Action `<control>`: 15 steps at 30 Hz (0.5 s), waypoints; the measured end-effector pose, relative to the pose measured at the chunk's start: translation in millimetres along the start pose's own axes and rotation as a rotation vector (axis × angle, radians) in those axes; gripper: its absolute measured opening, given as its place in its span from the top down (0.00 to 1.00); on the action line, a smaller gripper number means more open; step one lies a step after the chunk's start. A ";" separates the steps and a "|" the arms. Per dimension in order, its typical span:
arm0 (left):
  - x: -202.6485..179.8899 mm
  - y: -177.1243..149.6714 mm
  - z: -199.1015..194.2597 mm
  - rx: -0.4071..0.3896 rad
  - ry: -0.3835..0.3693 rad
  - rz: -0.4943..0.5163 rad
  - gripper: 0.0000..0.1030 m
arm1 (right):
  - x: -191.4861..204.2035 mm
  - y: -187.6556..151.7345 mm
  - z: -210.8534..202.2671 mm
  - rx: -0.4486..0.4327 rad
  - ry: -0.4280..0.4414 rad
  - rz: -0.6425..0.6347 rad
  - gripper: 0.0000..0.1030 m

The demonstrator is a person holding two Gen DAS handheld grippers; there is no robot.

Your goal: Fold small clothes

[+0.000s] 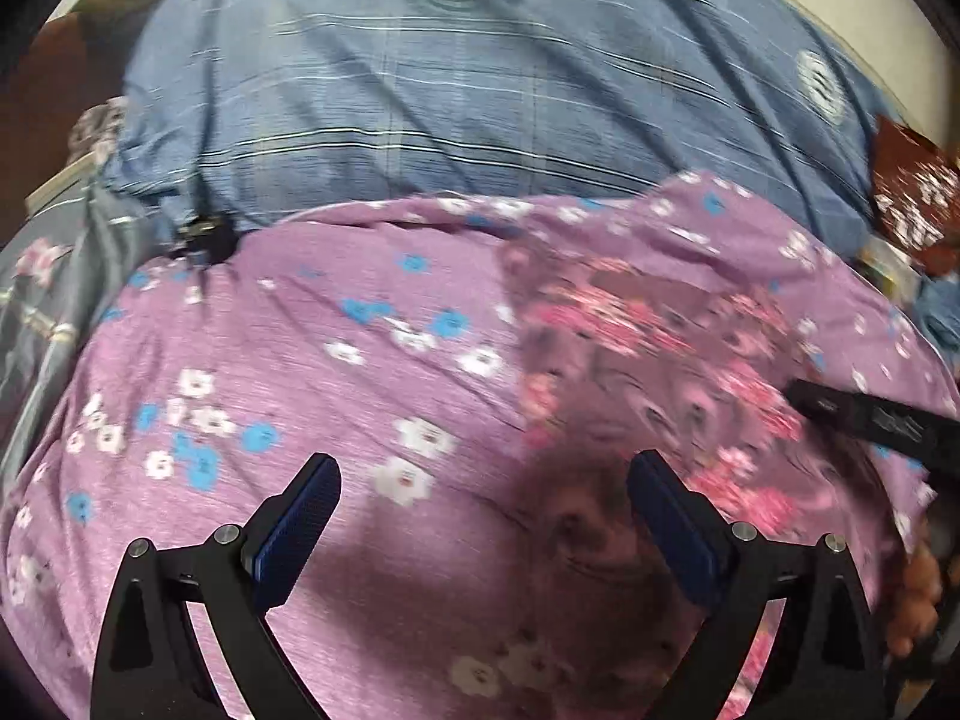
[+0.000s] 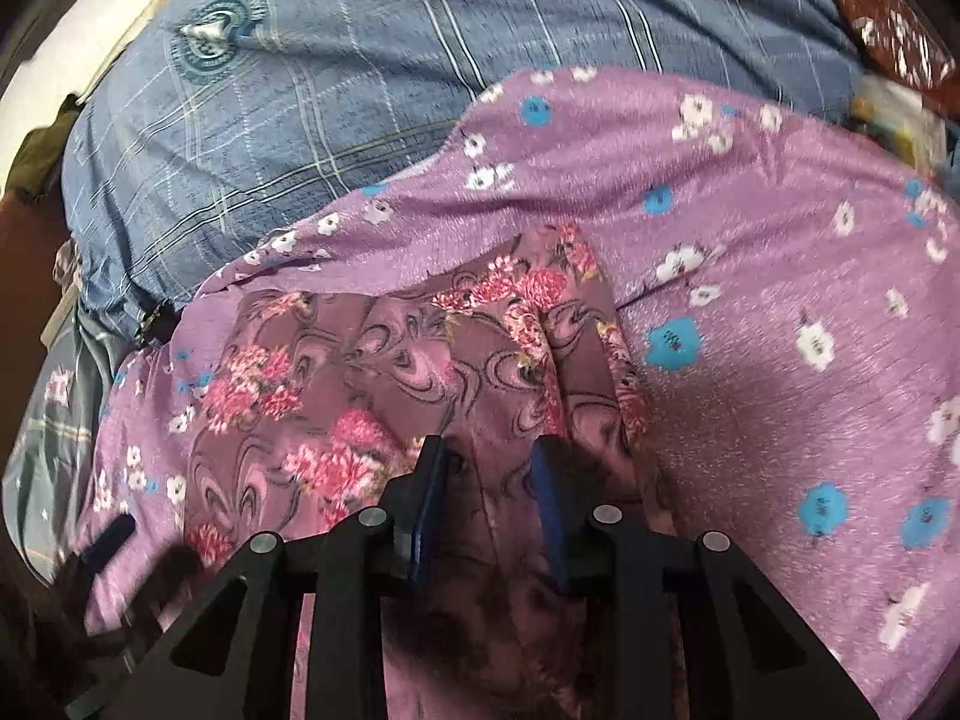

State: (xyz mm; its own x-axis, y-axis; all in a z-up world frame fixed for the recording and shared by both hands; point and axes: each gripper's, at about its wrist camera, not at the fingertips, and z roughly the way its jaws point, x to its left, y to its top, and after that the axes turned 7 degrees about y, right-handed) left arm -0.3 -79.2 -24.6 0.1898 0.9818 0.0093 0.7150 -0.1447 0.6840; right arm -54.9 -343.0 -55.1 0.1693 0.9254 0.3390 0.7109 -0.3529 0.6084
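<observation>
A small mauve garment with pink flowers and dark swirls (image 2: 372,372) lies on a purple sheet with white and blue flowers (image 2: 780,276). My right gripper (image 2: 492,456) has its jaws narrowed around a raised fold of this garment. In the left wrist view the garment (image 1: 648,360) is blurred, lying right of centre. My left gripper (image 1: 480,480) is open wide and empty, just above the garment's near left edge. The right gripper's black finger (image 1: 870,420) enters that view from the right.
A blue plaid pillow (image 1: 420,96) lies behind the purple sheet (image 1: 270,372); it also shows in the right wrist view (image 2: 360,60). A red-brown patterned cloth (image 1: 912,192) is at the far right. Grey floral bedding (image 1: 42,312) lies at the left.
</observation>
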 end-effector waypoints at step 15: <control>-22.2 -8.5 -7.3 -0.062 0.110 0.068 0.06 | -1.1 -18.9 -16.8 0.018 -0.003 0.003 0.68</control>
State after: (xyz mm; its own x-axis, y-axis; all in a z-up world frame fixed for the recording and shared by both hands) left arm -15.5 -98.9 -25.3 0.1589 0.9780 0.1351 0.6595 -0.2070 0.7226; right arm -79.9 -339.7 -54.9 0.1741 0.9247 0.3386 0.7224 -0.3536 0.5942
